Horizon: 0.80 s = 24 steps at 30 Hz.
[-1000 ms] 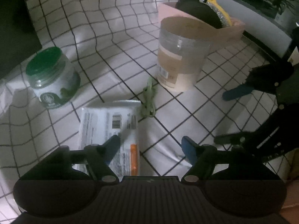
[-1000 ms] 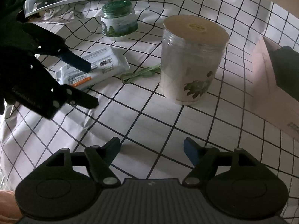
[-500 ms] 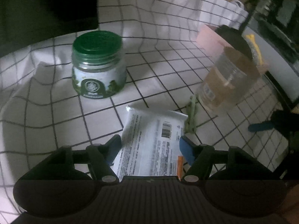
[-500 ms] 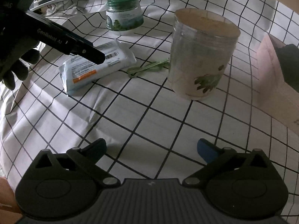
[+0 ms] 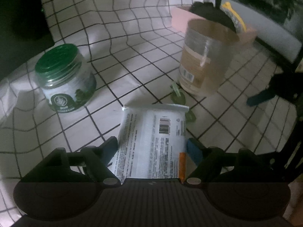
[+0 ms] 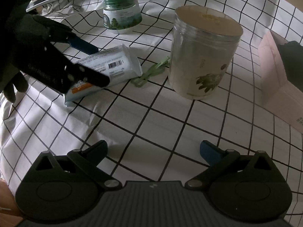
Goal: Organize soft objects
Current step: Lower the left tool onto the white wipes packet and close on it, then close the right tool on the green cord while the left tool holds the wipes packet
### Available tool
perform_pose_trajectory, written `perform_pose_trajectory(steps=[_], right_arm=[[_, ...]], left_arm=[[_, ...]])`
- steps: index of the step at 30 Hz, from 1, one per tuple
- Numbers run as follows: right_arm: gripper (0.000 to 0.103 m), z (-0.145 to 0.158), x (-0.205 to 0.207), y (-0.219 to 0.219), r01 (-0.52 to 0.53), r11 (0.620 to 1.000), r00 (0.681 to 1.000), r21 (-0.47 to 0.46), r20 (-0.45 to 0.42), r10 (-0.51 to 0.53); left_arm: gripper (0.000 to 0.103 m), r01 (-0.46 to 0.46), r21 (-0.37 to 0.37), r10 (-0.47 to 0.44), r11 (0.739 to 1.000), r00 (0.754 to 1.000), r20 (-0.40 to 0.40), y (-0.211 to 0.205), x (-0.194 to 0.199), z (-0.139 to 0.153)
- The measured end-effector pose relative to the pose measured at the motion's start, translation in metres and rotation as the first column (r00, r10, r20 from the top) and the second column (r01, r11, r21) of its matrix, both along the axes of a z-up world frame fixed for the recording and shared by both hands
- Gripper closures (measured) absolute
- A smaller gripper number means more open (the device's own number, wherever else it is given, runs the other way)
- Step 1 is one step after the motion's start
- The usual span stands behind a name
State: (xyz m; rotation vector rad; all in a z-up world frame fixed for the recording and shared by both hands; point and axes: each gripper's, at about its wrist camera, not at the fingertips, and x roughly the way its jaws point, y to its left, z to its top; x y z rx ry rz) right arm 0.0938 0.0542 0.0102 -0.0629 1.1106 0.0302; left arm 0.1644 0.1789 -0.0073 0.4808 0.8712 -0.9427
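Observation:
A white soft pack of wipes (image 5: 151, 141) with a barcode and an orange strip lies on the checked cloth. My left gripper (image 5: 152, 148) is open, its two fingers on either side of the pack's near end. The right wrist view shows the pack (image 6: 106, 70) with the left gripper (image 6: 94, 64) straddling it. My right gripper (image 6: 153, 149) is open and empty above bare cloth in the foreground. A pink box (image 5: 244, 36) at the back right holds a dark soft item and a yellow one.
A green-lidded jar (image 5: 64, 77) stands left of the pack. A tall clear canister (image 5: 204, 56) stands to the right, also in the right wrist view (image 6: 202, 54). A green loop of string (image 6: 149, 73) lies between pack and canister. The checked cloth (image 6: 151, 117) is rumpled.
My left gripper has swung over the wipes pack and moved forward so its fingers now flank it. My right gripper has opened wider.

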Motion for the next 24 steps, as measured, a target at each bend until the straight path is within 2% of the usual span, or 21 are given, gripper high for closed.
perform_pose_trajectory(steps=[5,10,11,14,16,18,21,24], right_arm=[[0.002,0.001,0.000,0.002,0.021,1.000,1.000,0.002,-0.003,-0.021],[0.024,0.013,-0.002,0.006,0.079,0.997,0.994,0.000,0.072,-0.079],[0.026,0.015,-0.001,0.009,0.096,0.995,0.991,-0.008,0.093,-0.095],[0.034,0.019,0.011,0.024,0.120,0.988,0.985,-0.098,0.136,-0.106],[0.045,0.019,0.020,0.031,0.125,0.988,0.982,-0.092,0.156,-0.109],[0.050,0.017,0.031,0.033,0.155,0.986,0.977,-0.068,0.160,-0.143],[0.053,0.010,0.047,0.039,0.198,0.979,0.968,-0.056,0.167,-0.187],[0.058,0.003,0.059,0.046,0.213,0.976,0.963,-0.040,0.179,-0.203]], left_arm=[[0.017,-0.035,0.022,0.035,0.999,0.999,-0.021,-0.003,0.003,-0.003],[0.019,-0.055,0.008,0.055,0.998,0.997,-0.056,0.006,0.007,0.002],[0.020,-0.071,0.002,0.071,0.997,0.995,-0.067,0.009,0.009,0.003],[0.021,-0.142,-0.029,0.139,0.989,0.986,-0.094,0.028,0.018,0.007],[0.021,-0.217,-0.045,0.211,0.975,0.972,-0.104,0.043,0.024,0.009],[0.021,-0.298,-0.061,0.290,0.952,0.950,-0.117,0.059,0.030,0.013],[0.021,-0.423,-0.084,0.407,0.902,0.900,-0.156,0.083,0.037,0.018],[0.021,-0.498,-0.104,0.477,0.861,0.862,-0.171,0.104,0.039,0.024]])
